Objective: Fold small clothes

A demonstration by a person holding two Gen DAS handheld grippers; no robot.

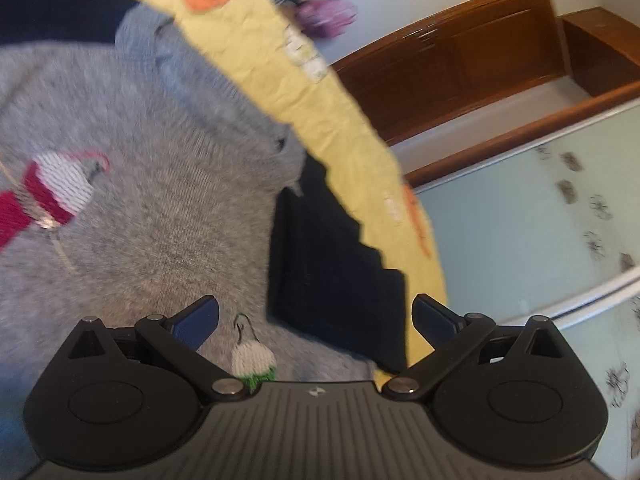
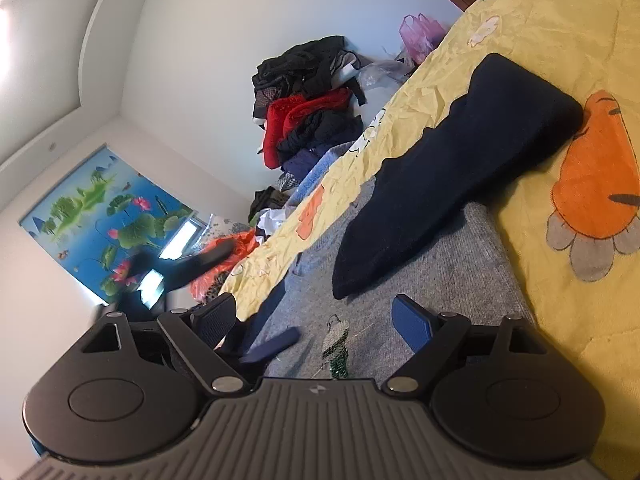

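A grey knit sweater (image 1: 152,208) with red, white and green stitched motifs lies spread on the yellow bed sheet (image 1: 256,60). A folded dark navy garment (image 1: 332,272) lies on its edge. My left gripper (image 1: 316,324) is open and empty, just above the sweater's lower part. In the right wrist view the grey sweater (image 2: 432,276) lies flat with the navy garment (image 2: 452,168) across it. My right gripper (image 2: 320,320) is open and empty, low over the sweater near a green and white motif (image 2: 336,344).
A pile of black, red and blue clothes (image 2: 308,108) sits at the far end of the bed beside a pink plastic bag (image 2: 420,32). A wooden headboard (image 1: 460,64) and a pale patterned wardrobe door (image 1: 540,232) stand beyond the bed edge.
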